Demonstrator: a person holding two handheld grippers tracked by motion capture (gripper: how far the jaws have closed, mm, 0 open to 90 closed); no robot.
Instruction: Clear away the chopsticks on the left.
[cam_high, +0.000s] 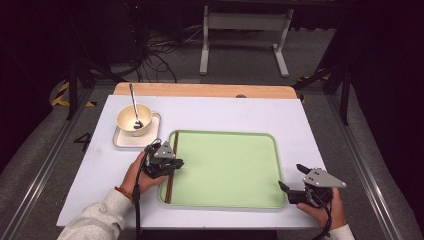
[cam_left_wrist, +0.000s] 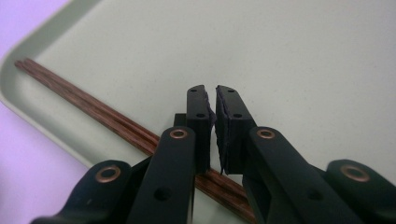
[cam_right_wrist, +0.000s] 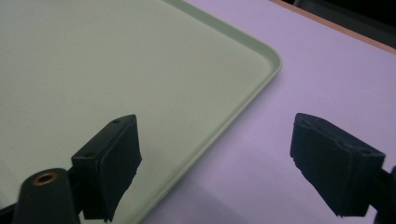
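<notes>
A pair of dark brown chopsticks (cam_high: 169, 187) lies along the left inner edge of the pale green tray (cam_high: 225, 170). My left gripper (cam_high: 176, 164) hovers just over them, its jaws a narrow slit apart. In the left gripper view the chopsticks (cam_left_wrist: 93, 109) run under the left gripper (cam_left_wrist: 215, 93), with nothing between the pads. My right gripper (cam_high: 291, 176) rests open by the tray's near right corner. In the right gripper view the right gripper (cam_right_wrist: 215, 154) straddles the tray's rim (cam_right_wrist: 261, 79) with nothing in it.
A cream bowl (cam_high: 134, 119) with a metal spoon (cam_high: 133, 102) in it stands on a small square plate (cam_high: 150, 137) at the back left. The white tabletop (cam_high: 225, 112) ends in a wooden strip (cam_high: 200, 90) at the far side.
</notes>
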